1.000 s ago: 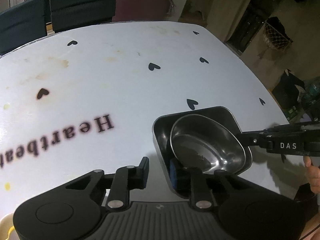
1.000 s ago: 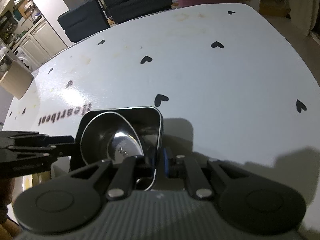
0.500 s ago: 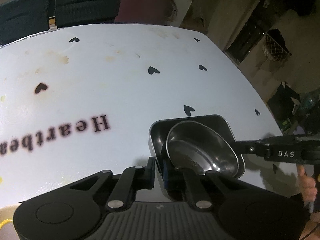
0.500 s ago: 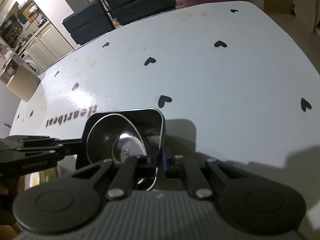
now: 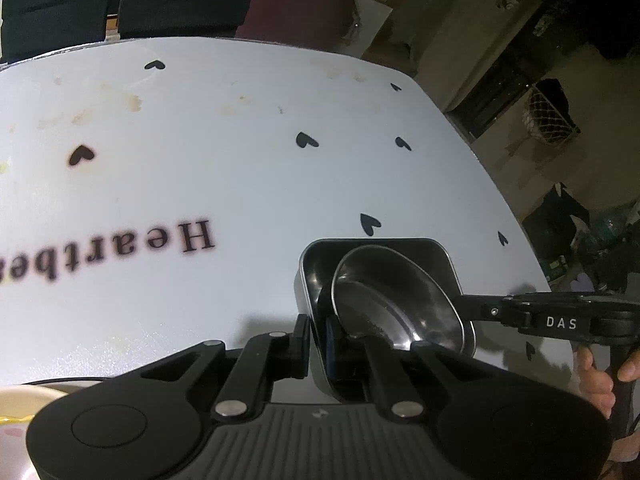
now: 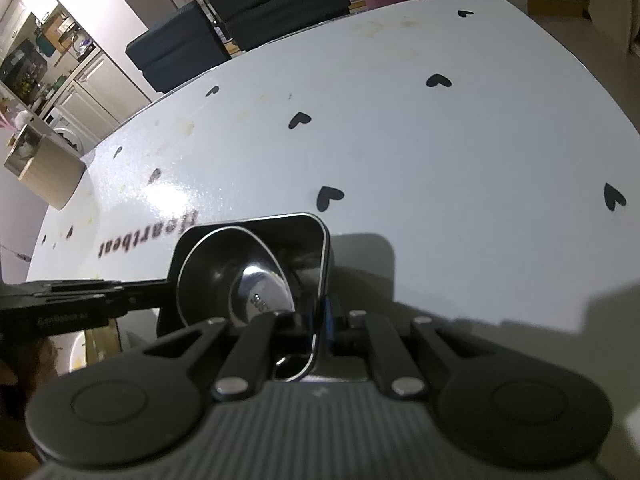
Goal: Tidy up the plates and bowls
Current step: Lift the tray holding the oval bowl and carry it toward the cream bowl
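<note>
A square steel tray (image 5: 316, 256) with rounded corners holds a round steel bowl (image 5: 400, 300) that leans tilted inside it. My left gripper (image 5: 318, 338) is shut on the tray's near left wall. My right gripper (image 6: 320, 320) is shut on the tray's opposite wall (image 6: 326, 256), and the bowl (image 6: 224, 272) shows in that view too. The right gripper also reaches in from the right in the left wrist view (image 5: 464, 306). Both hold the tray a little above the white table (image 5: 240, 184).
The white table (image 6: 440, 160) has black hearts and the word "Heartbeat" (image 5: 120, 252). A cream plate (image 5: 16, 412) sits at the near left edge. A beige box (image 6: 44, 172) stands at the far left. Dark chairs (image 6: 256, 12) stand behind the table.
My left gripper has closed from open onto the tray's wall. The tray and bowl have risen slightly, held between both grippers.
</note>
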Available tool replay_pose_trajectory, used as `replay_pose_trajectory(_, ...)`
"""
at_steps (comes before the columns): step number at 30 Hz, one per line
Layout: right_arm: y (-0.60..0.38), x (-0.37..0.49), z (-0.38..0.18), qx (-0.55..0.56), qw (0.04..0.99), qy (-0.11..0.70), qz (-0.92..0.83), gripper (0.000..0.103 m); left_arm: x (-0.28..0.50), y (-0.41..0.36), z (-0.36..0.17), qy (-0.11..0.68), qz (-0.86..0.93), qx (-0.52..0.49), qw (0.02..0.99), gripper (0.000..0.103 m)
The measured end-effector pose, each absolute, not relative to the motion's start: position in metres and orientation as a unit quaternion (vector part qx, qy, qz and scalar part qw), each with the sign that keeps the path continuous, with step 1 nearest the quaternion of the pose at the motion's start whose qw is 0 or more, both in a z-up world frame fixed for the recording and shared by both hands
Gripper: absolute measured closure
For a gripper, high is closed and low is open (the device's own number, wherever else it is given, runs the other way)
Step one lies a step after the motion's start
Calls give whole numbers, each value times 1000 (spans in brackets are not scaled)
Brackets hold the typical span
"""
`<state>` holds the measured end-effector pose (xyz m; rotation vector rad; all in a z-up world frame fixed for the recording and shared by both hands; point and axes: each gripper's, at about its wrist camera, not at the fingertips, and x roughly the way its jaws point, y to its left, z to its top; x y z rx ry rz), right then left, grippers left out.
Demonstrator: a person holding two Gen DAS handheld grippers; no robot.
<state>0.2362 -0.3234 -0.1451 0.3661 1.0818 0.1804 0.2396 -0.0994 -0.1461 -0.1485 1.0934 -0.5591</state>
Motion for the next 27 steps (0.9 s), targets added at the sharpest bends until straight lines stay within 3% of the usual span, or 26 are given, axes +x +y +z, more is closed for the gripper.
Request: replay_pose_trajectory(27, -312, 213, -85, 259, 860, 413, 152, 96, 196, -20, -70, 437, -235, -154, 854, 95)
